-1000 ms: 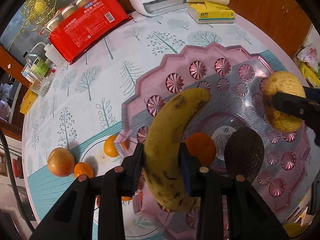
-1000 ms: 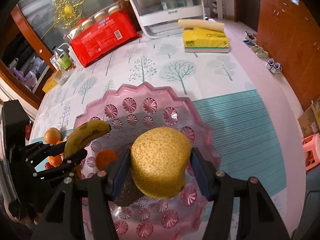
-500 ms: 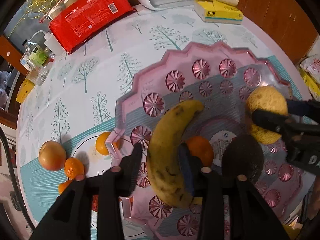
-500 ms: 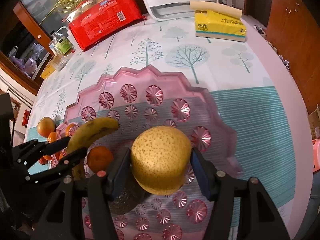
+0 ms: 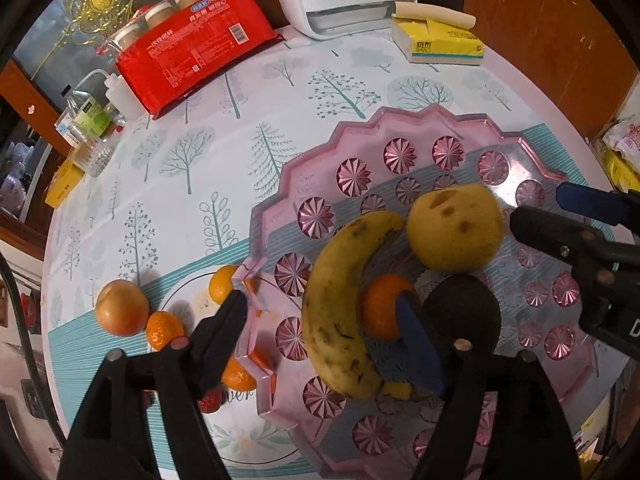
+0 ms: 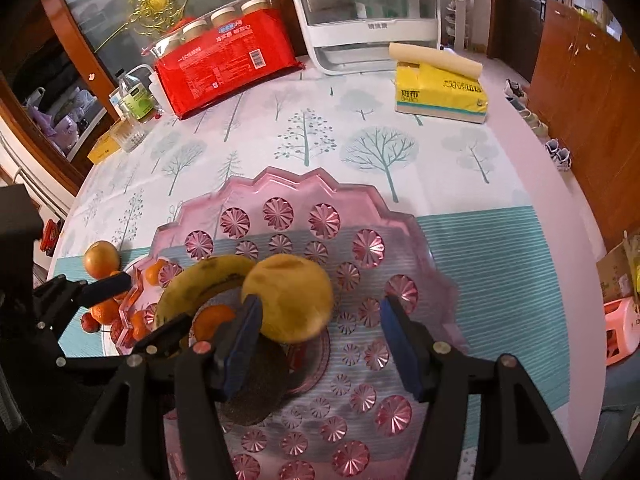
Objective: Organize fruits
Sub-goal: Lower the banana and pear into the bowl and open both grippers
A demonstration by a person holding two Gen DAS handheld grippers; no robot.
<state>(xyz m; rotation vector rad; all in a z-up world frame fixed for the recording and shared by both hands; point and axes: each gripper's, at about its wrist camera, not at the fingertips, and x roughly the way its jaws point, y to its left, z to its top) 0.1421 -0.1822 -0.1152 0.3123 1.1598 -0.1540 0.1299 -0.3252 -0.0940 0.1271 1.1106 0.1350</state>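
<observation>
Both fruits have been let go since the earlier frames: the left gripper (image 5: 320, 324), which a second ago clamped the banana (image 5: 340, 304), has just been opening, and its fingers now stand wide with the banana lying free between them on the pink tray (image 5: 400, 120). The right gripper (image 6: 316, 316) no longer squeezes the pear (image 6: 290, 296); its left pad sits against or just beside the fruit while the right pad stands clear, so its fingers are open too. In the right wrist view the pear looks slightly blurred, so it may not have settled. It sits just beside the banana's tip, with a tangerine (image 5: 380, 306) tucked in the banana's curve and a dark avocado (image 5: 464, 312) touching or nearly touching it. Four fruits are therefore in the tray. Still out on the bench (image 5: 280, 92), left of the tray, are an apple (image 5: 122, 308) and several small tangerines (image 5: 164, 330) around a white plate (image 5: 192, 296), so those look like the next things to collect.
</observation>
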